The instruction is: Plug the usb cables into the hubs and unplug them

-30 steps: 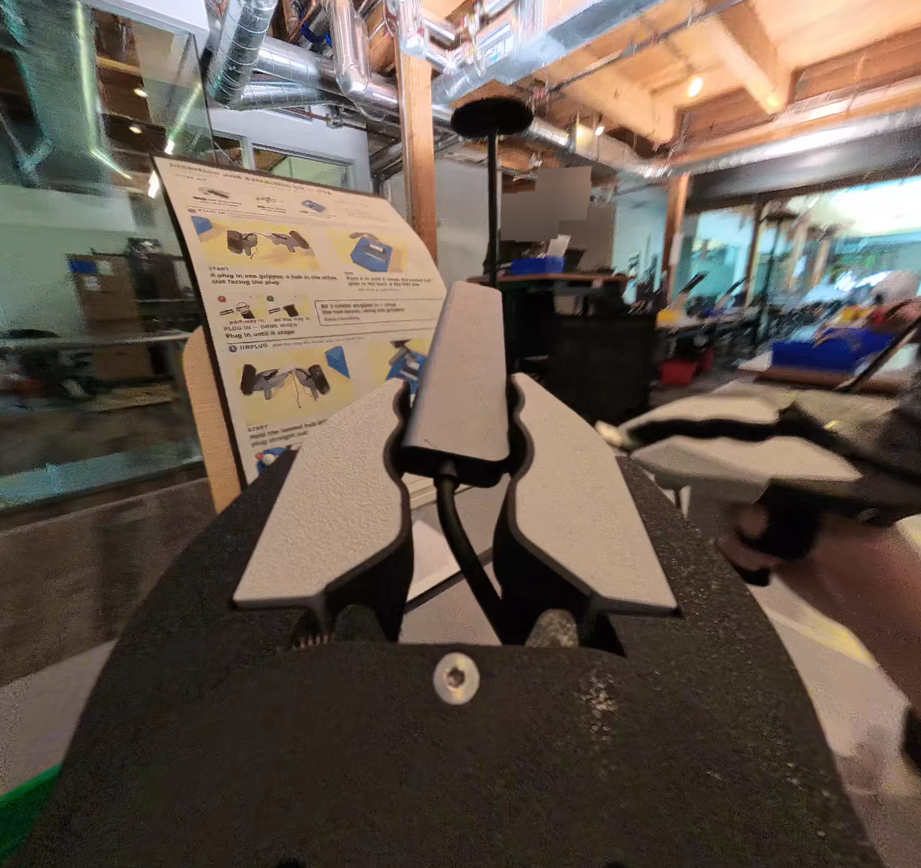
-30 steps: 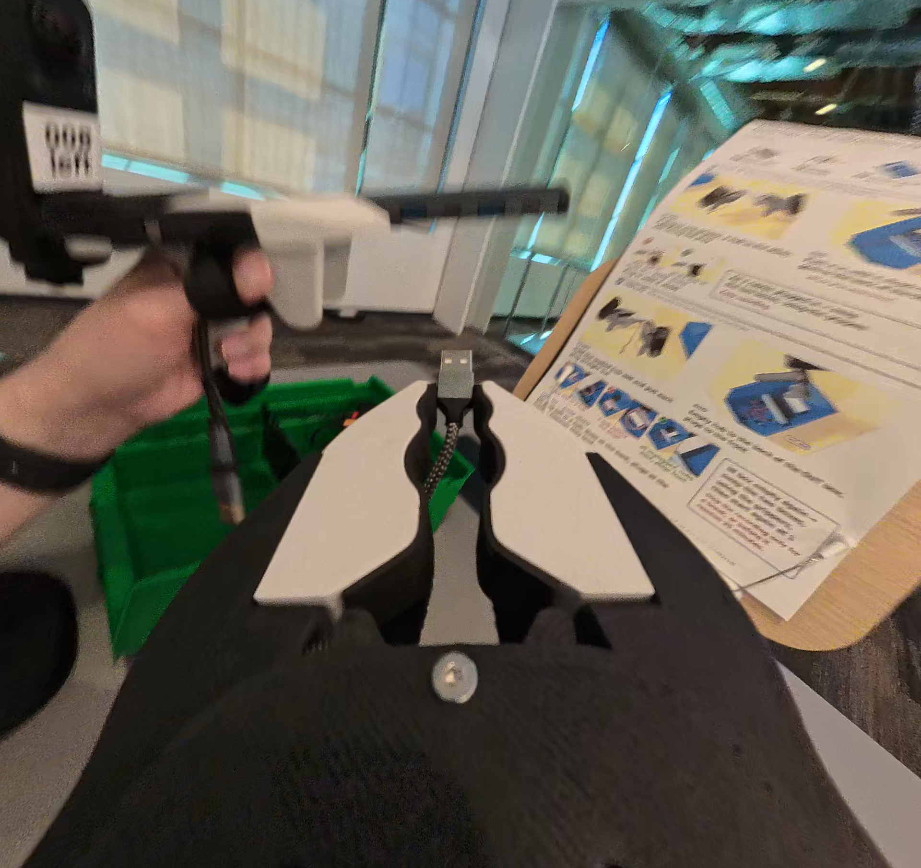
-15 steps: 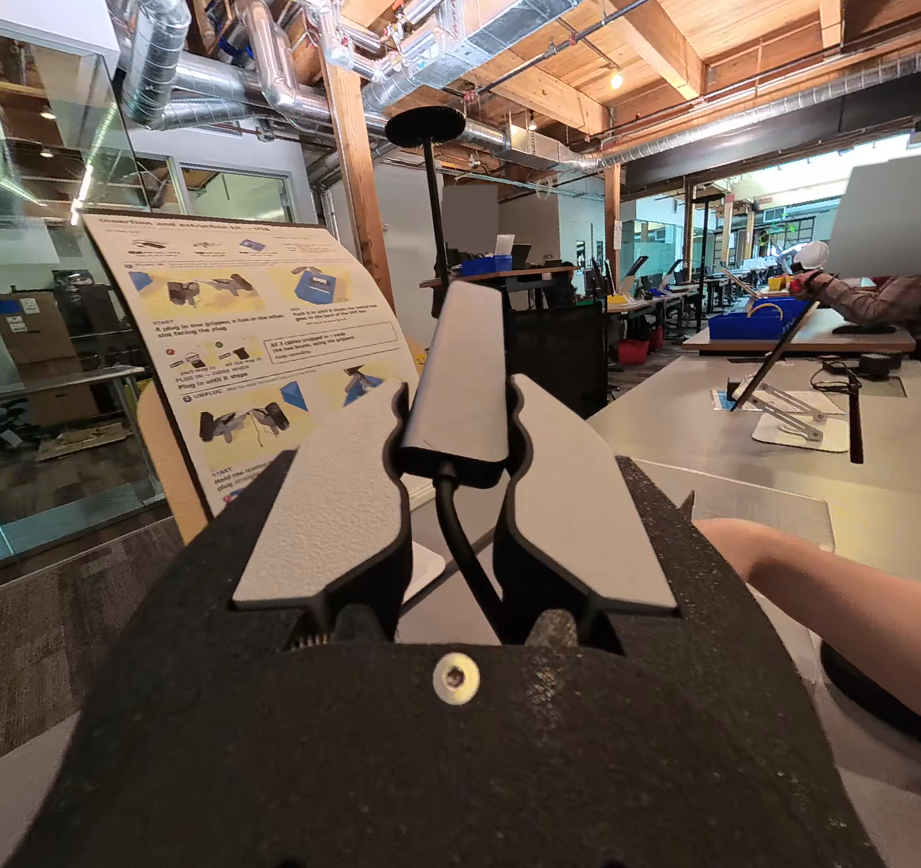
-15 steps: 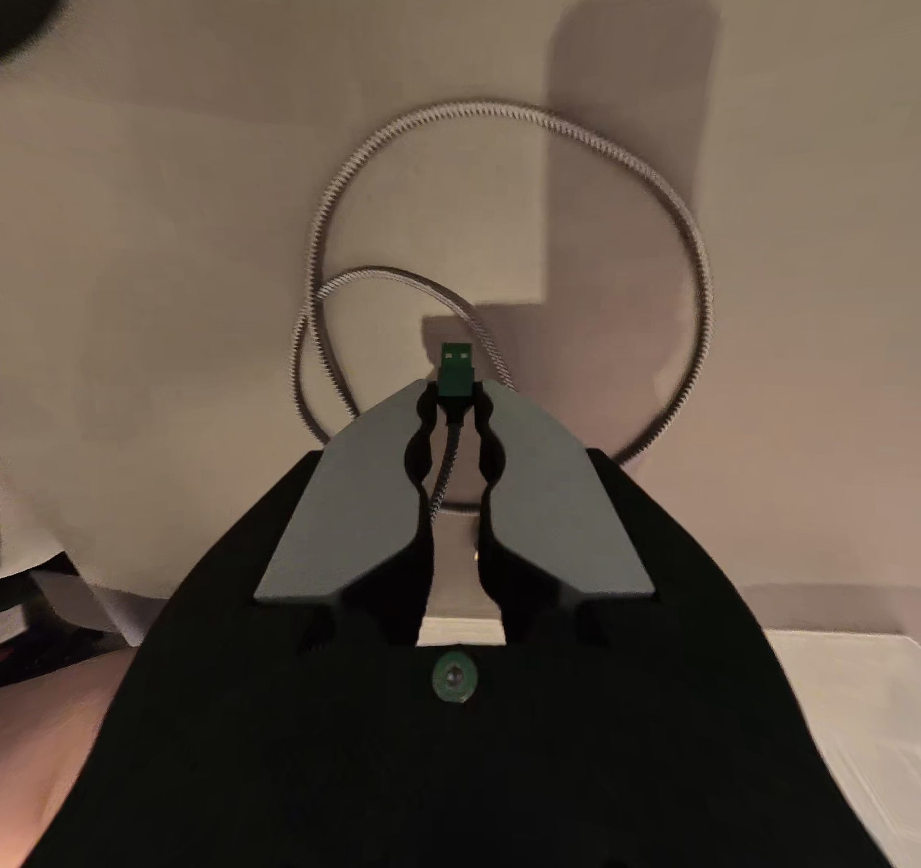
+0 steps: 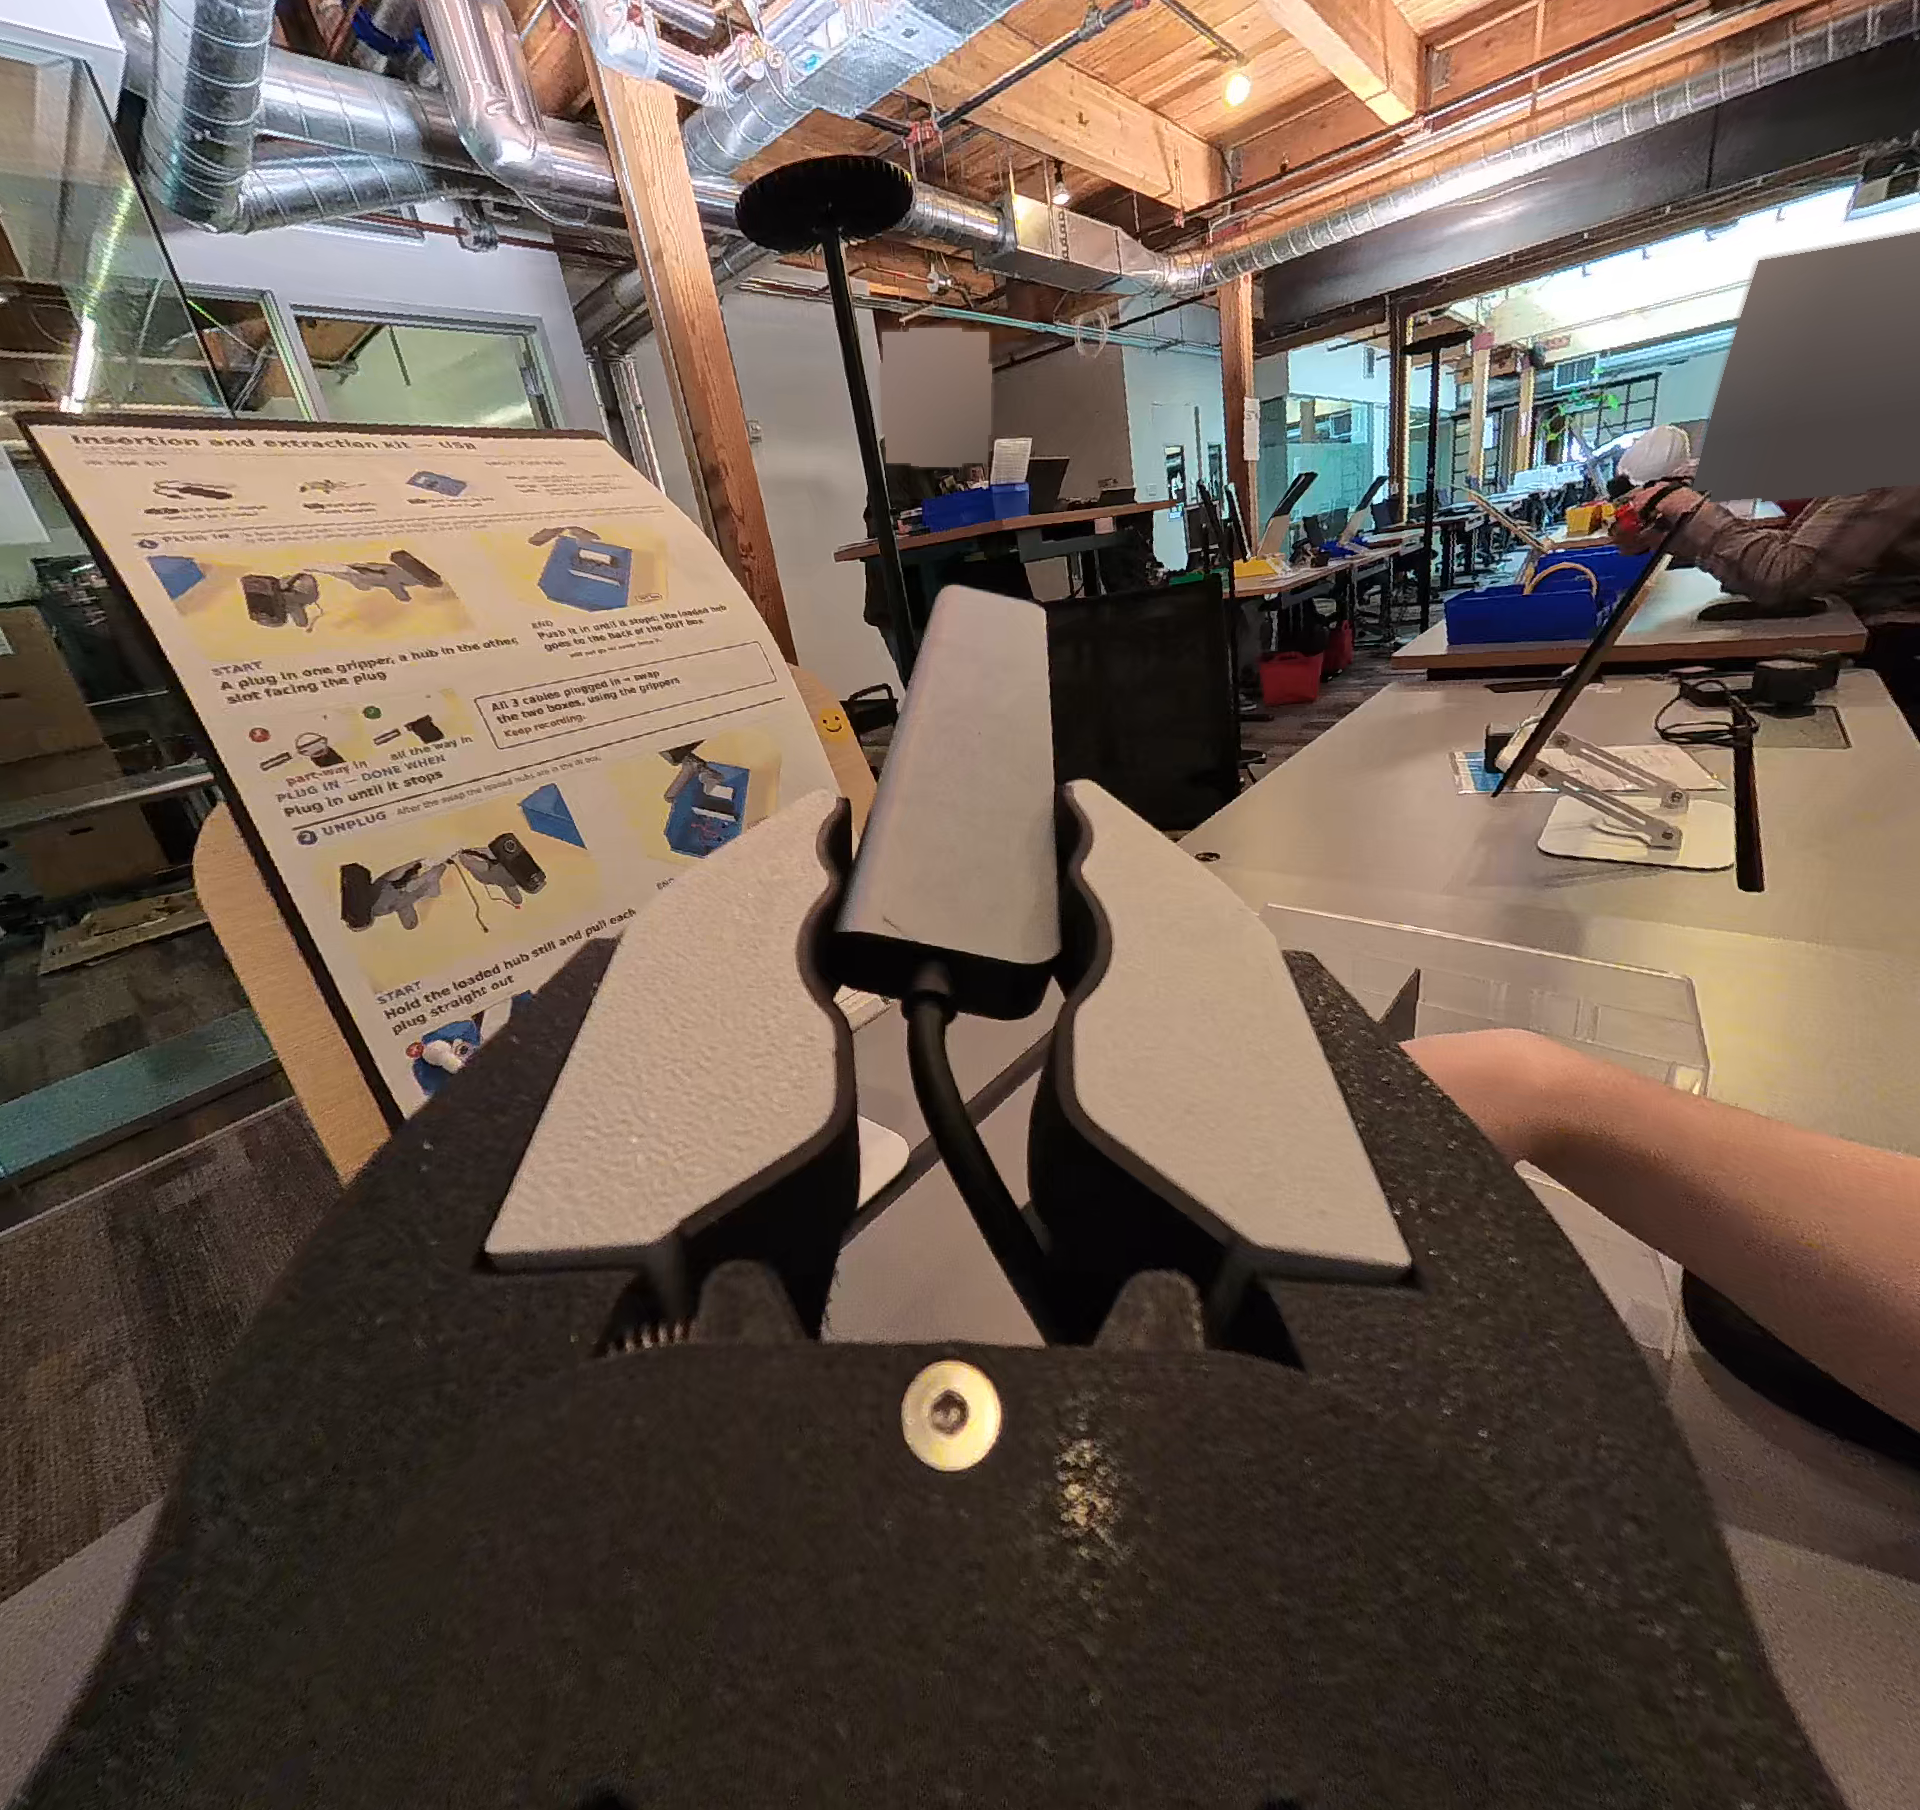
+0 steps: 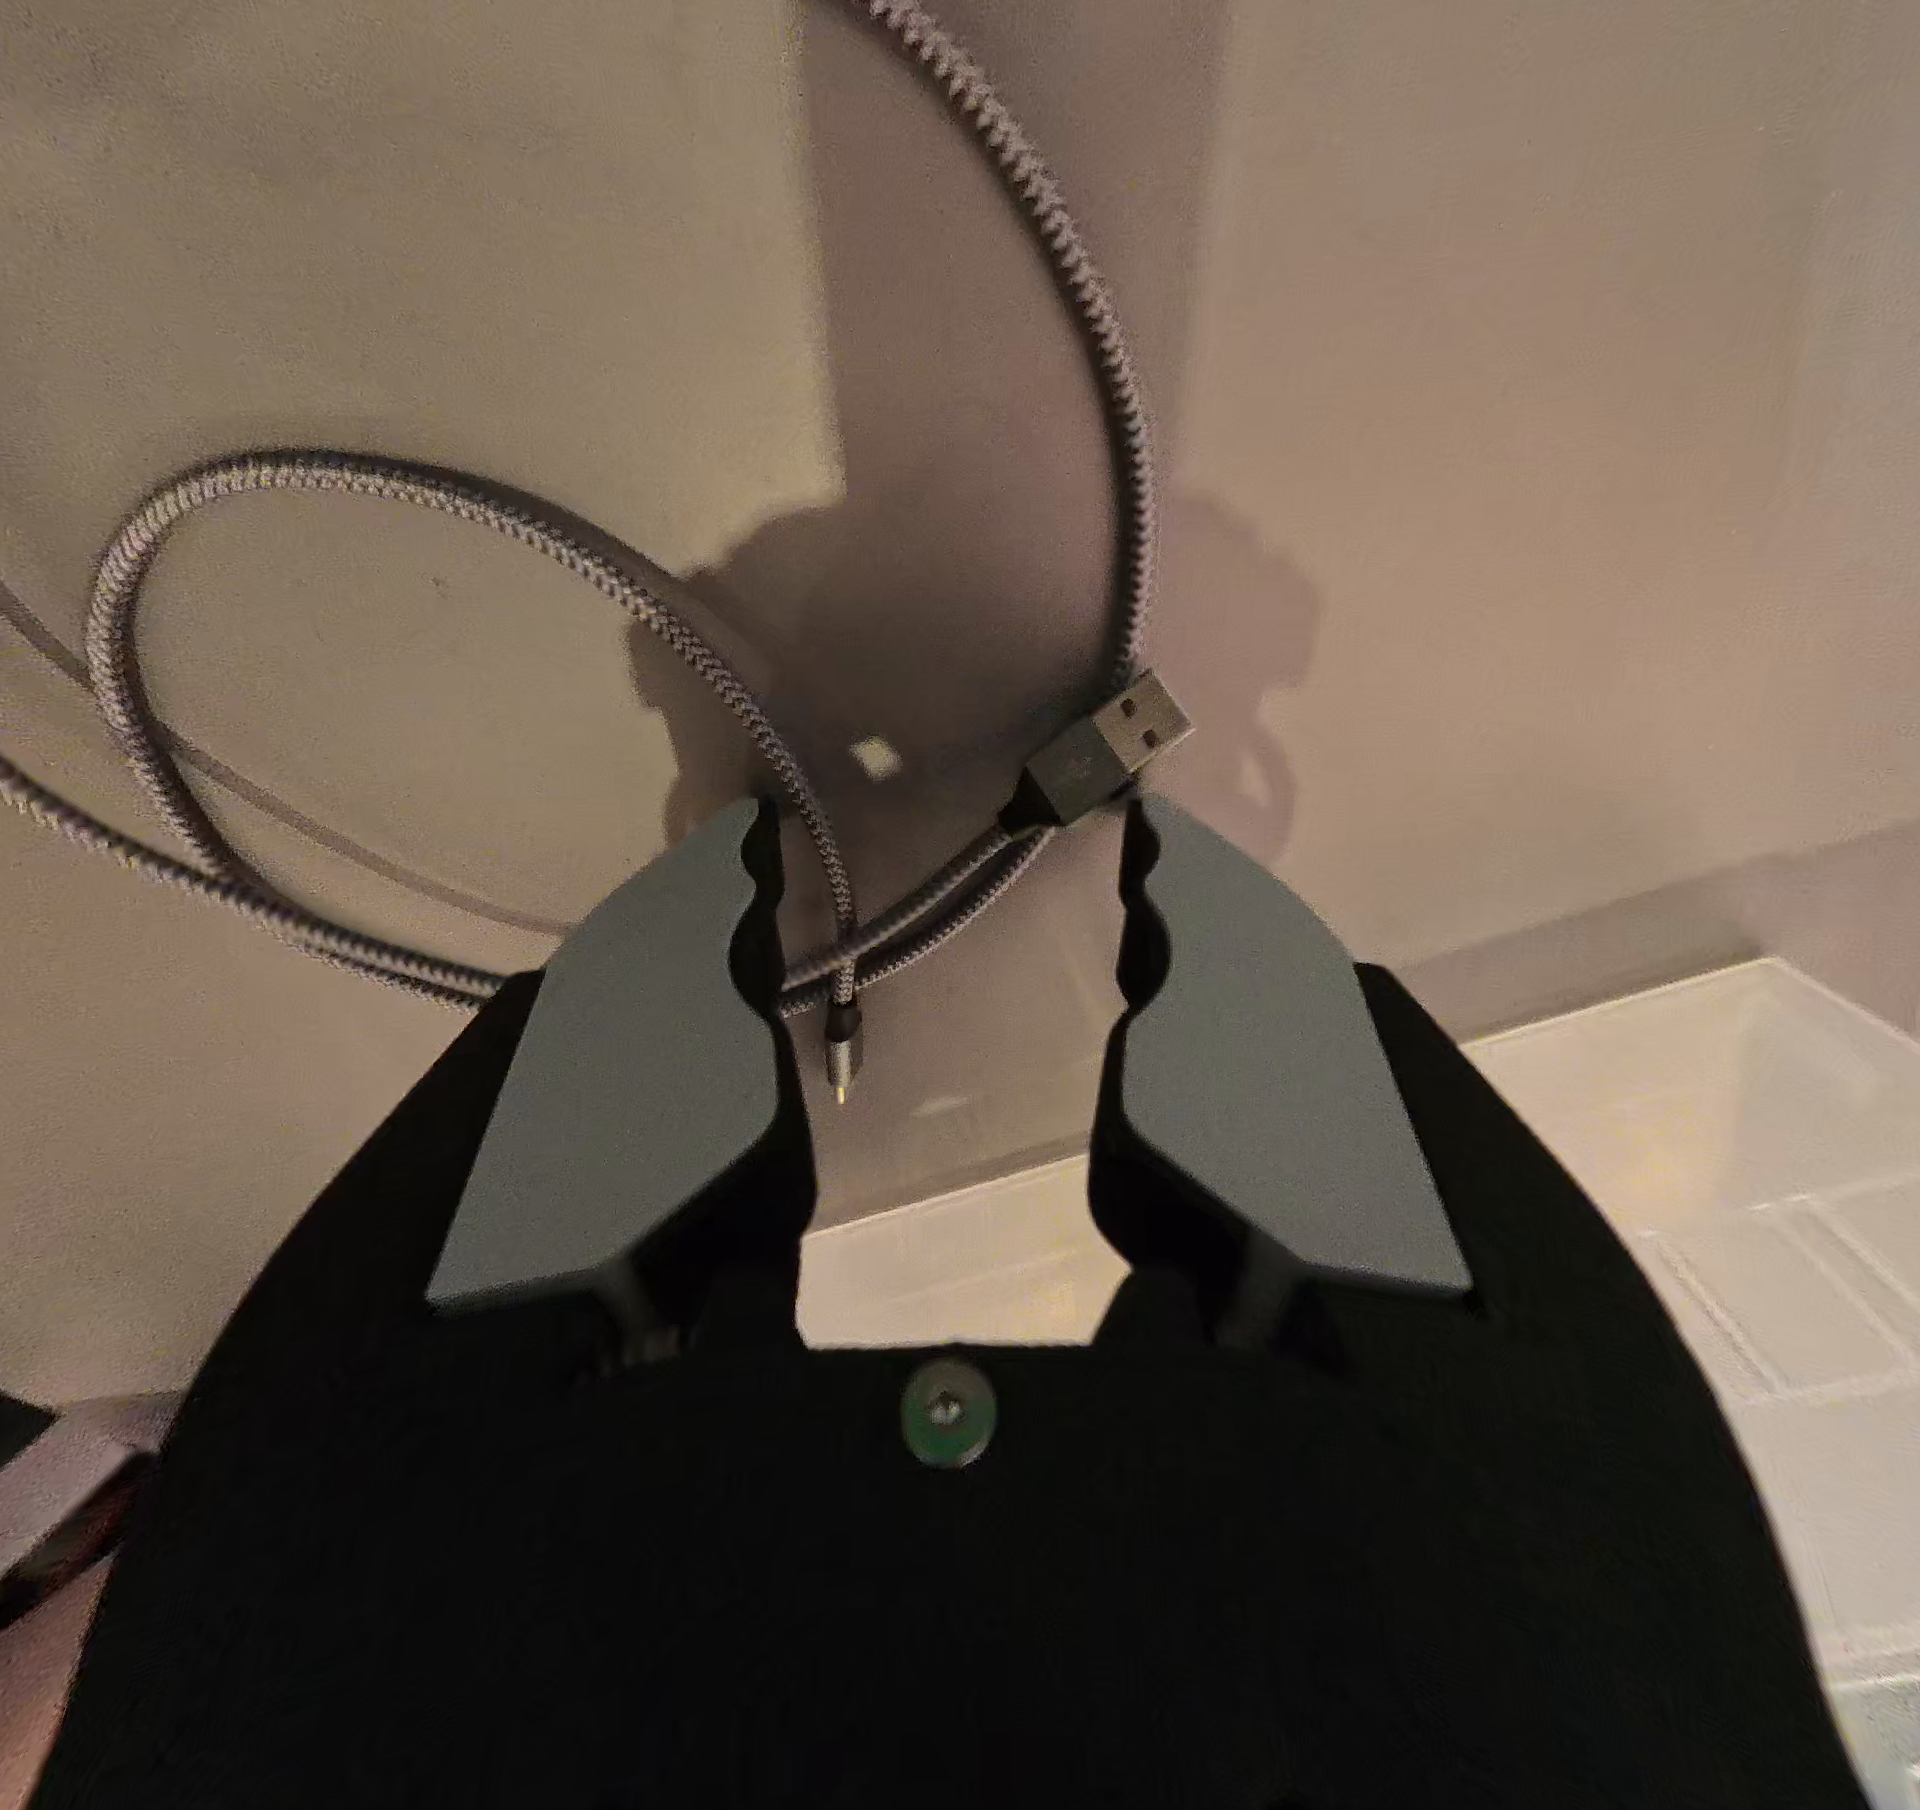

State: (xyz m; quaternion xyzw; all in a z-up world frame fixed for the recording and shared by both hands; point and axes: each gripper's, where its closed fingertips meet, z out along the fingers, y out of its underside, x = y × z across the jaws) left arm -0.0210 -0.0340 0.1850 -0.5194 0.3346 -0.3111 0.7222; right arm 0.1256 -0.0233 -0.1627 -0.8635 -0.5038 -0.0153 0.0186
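Note:
My left gripper [image 5: 951,804] is shut on a grey USB hub [image 5: 961,773] and holds it pointing up and forward above the table; the hub's black lead [image 5: 966,1137] runs back between the fingers. My right gripper [image 6: 945,815] is open and empty, pointing down at a pale surface. A grey braided USB cable [image 6: 1039,202] lies coiled there. Its USB-A plug [image 6: 1112,742] rests just beyond the right fingertip. Its small plug end [image 6: 840,1043] lies between the fingers.
An instruction board [image 5: 416,711] on a wooden stand is at the left. A person's forearm [image 5: 1683,1158] reaches in from the right over the grey table [image 5: 1455,887]. A clear plastic box [image 6: 1714,1137] sits at the right in the right wrist view. The tips of one gripper are about 35 cm away from the tips of the other.
My right gripper has opened and let go of the USB-A plug, which now lies on the surface beside the right finger. The left gripper holds the hub as before.

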